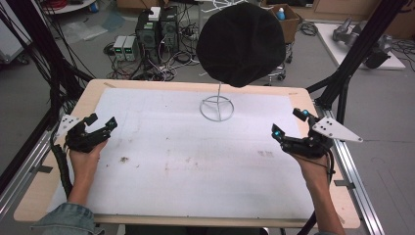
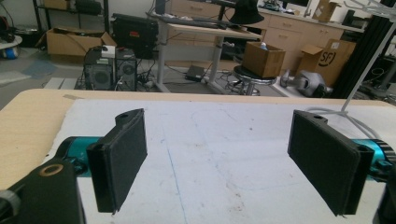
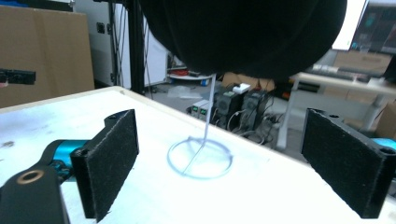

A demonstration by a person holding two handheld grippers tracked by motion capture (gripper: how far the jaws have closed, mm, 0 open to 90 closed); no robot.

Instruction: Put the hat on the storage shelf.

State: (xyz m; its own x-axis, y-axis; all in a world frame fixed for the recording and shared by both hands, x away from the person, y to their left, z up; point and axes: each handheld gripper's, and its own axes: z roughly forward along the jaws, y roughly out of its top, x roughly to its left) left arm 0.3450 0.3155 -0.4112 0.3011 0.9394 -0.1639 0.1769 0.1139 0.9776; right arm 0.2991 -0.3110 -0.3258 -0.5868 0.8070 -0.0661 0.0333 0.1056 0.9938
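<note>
You're holding both grippers low at the table's (image 1: pixel 147 196) side edges, nothing grasped: left gripper (image 1: pixel 100 125) jaws spread wide, right gripper (image 1: pixel 288 122) jaws spread too. The black hat (image 1: pixel 241 41) is sitting on top of the white wire stand (image 1: pixel 217 105) at the far middle of the table, well apart from both tools. Looks like the approach step, reach not begun. Next you're needing to lift a gripper up to the hat's brim and pinch soft fabric without tipping the stand. The right gripper view is showing the hat's underside (image 3: pixel 243 32) and the stand ring (image 3: pixel 200 158); the left gripper view is catching just a thin white rod (image 2: pixel 364 70), probably the stand's.
</note>
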